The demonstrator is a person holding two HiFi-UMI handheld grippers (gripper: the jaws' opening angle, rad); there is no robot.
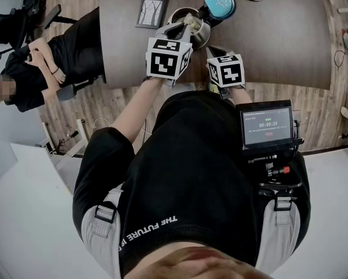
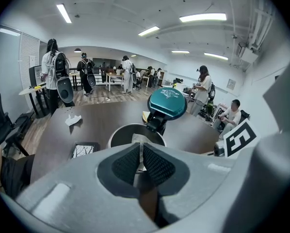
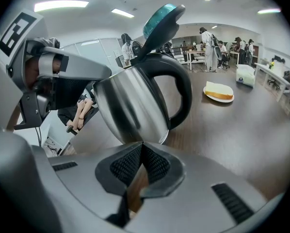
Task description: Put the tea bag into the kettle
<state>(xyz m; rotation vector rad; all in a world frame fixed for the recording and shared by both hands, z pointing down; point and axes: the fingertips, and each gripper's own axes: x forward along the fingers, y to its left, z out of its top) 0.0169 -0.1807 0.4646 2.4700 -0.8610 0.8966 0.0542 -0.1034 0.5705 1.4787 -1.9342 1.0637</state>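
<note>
A steel kettle (image 1: 196, 32) stands on the dark table near its front edge, with its teal lid (image 1: 219, 4) flipped open. My left gripper (image 1: 184, 30) hovers right over the kettle's mouth (image 2: 135, 132). It is shut on the pale tea bag (image 2: 138, 141), whose thin paper sticks up between the pads. The teal lid (image 2: 168, 102) stands just behind. My right gripper (image 1: 216, 52) sits low beside the kettle body (image 3: 133, 103), close to its base on the handle side. Its jaws are shut with nothing between them (image 3: 141, 147).
A small framed picture (image 1: 151, 11) lies left of the kettle. A plate with bread (image 3: 219, 92) sits further back on the table, and a crumpled paper (image 2: 73, 119) lies at the far left. A seated person (image 1: 46, 63) is at the table's left end.
</note>
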